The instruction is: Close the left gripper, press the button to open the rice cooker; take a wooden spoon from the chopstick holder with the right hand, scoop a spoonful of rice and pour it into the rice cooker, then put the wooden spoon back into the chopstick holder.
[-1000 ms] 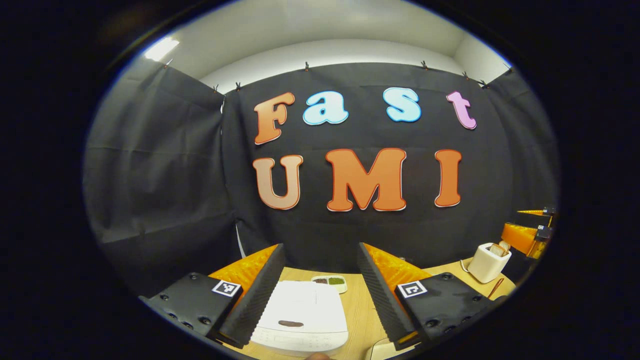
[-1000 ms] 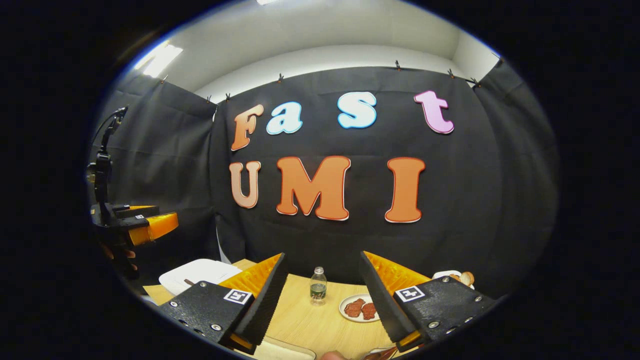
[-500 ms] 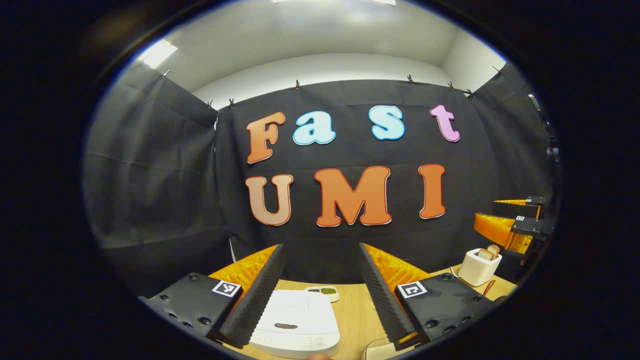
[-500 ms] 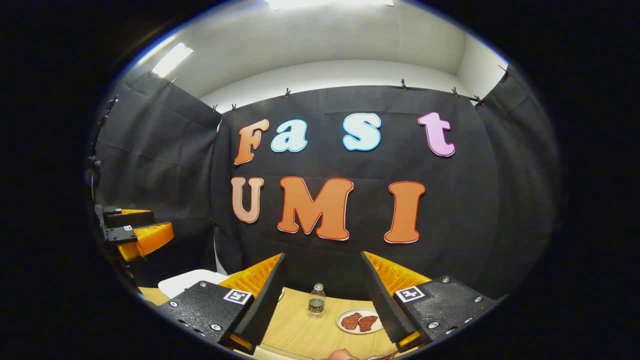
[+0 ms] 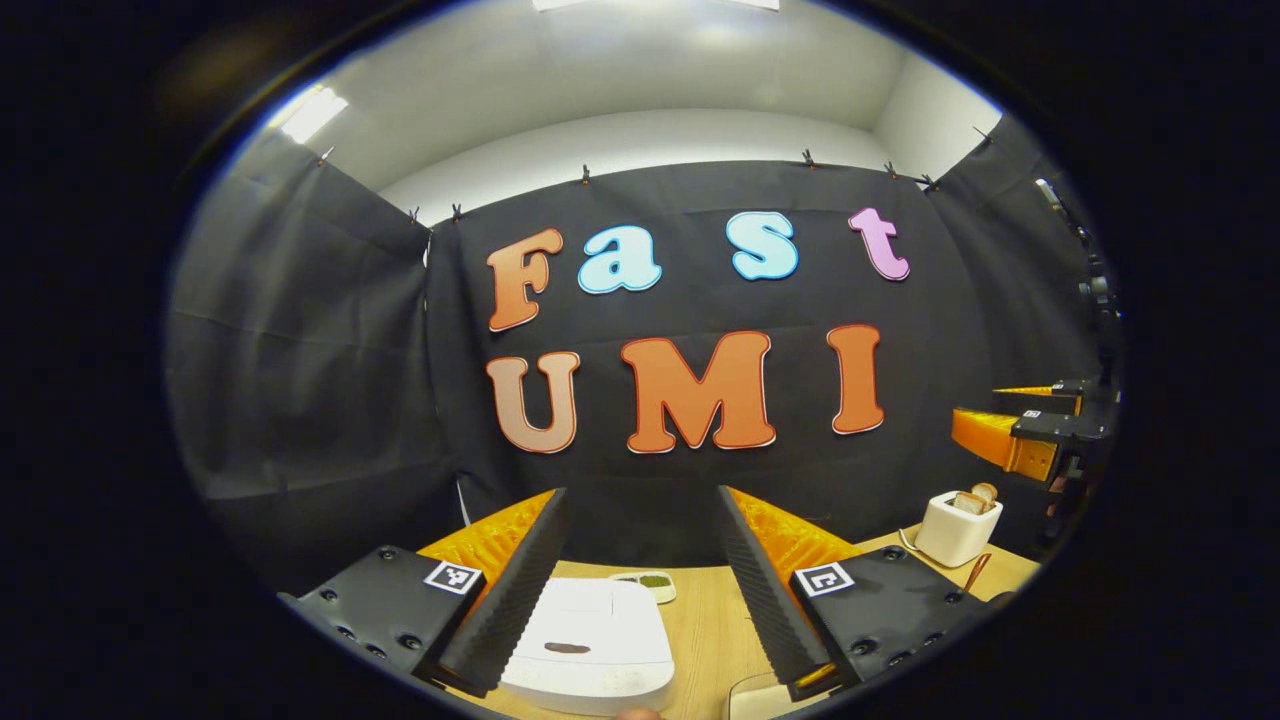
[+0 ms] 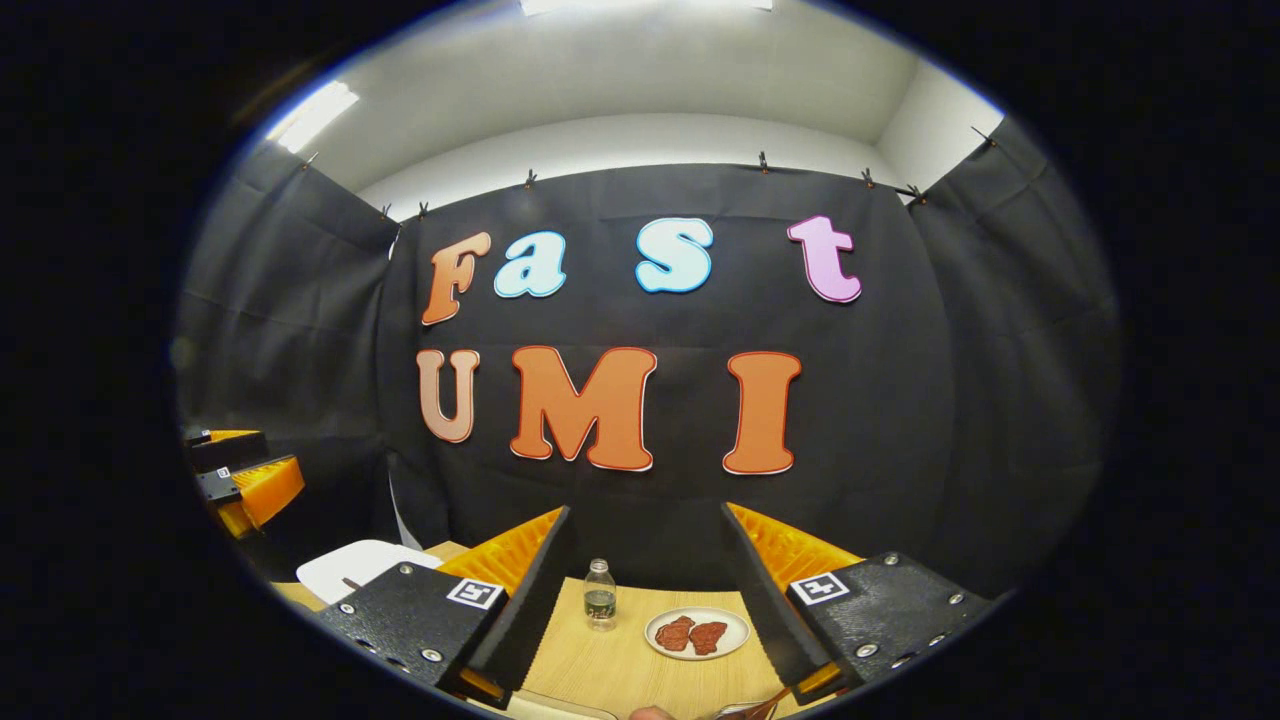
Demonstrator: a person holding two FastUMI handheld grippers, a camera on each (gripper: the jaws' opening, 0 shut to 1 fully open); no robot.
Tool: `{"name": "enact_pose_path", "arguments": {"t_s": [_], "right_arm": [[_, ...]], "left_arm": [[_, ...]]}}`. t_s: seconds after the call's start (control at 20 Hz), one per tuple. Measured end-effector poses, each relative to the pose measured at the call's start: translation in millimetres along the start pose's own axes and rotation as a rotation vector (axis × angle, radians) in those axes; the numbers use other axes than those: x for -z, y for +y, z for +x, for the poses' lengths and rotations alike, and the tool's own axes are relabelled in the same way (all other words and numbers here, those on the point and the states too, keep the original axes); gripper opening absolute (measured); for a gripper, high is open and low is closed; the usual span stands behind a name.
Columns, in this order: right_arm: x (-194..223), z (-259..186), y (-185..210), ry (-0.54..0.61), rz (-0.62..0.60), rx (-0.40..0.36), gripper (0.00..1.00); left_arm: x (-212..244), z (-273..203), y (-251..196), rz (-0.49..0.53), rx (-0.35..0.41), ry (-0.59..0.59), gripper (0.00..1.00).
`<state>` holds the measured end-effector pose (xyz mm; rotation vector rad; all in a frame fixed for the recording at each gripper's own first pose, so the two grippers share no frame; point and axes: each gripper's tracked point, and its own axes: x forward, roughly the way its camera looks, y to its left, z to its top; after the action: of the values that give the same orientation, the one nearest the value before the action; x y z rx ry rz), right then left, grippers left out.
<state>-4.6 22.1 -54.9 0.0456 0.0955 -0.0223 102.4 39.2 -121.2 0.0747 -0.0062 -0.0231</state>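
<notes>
The white rice cooker (image 5: pixel 590 650) sits on the wooden table with its lid down and a dark oval button (image 5: pixel 567 648) on top. My left gripper (image 5: pixel 641 492) hovers above and just behind it, open, nothing between its fingers. The cooker's corner (image 6: pixel 355 570) also shows at the lower left of the right gripper view. My right gripper (image 6: pixel 645 510) is open and empty above the table, and appears at the far right (image 5: pixel 1020 440) of the left gripper view. A thin brown stick (image 5: pixel 972 572), perhaps the spoon's handle, leans near a white holder.
A white toaster-like holder (image 5: pixel 957 525) with bread slices stands at the right. A small dish (image 5: pixel 645 583) with green filling lies behind the cooker. Ahead of the right gripper stand a small bottle (image 6: pixel 600 594) and a plate (image 6: pixel 735 625) of red meat.
Both grippers tilted upward, so the table sank lower in both views. The right gripper view swung right, and the left gripper slid down and left in it. Both stayed open.
</notes>
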Motion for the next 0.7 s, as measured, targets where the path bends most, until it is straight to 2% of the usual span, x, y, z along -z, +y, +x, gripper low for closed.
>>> {"name": "enact_pose_path", "arguments": {"t_s": [0.3,0.5,0.55,0.6,0.7], "right_arm": [[12,-3,-8,0.029,0.02,0.026,0.89],[16,-6,-10,0.036,-0.011,0.044,0.89],[16,-6,-9,0.036,-0.012,0.045,0.94],[16,-7,-8,0.037,-0.01,0.043,0.89],[16,-7,-10,0.037,-0.015,0.047,0.89]], "left_arm": [[0,-1,-1,-0.003,0.001,0.007,0.96],[1,-3,3,-0.012,-0.007,0.014,0.96],[0,-2,5,-0.014,-0.008,0.014,0.99],[-1,-2,7,-0.013,-0.012,0.013,0.96],[1,0,9,-0.014,-0.015,0.024,0.98]]}}
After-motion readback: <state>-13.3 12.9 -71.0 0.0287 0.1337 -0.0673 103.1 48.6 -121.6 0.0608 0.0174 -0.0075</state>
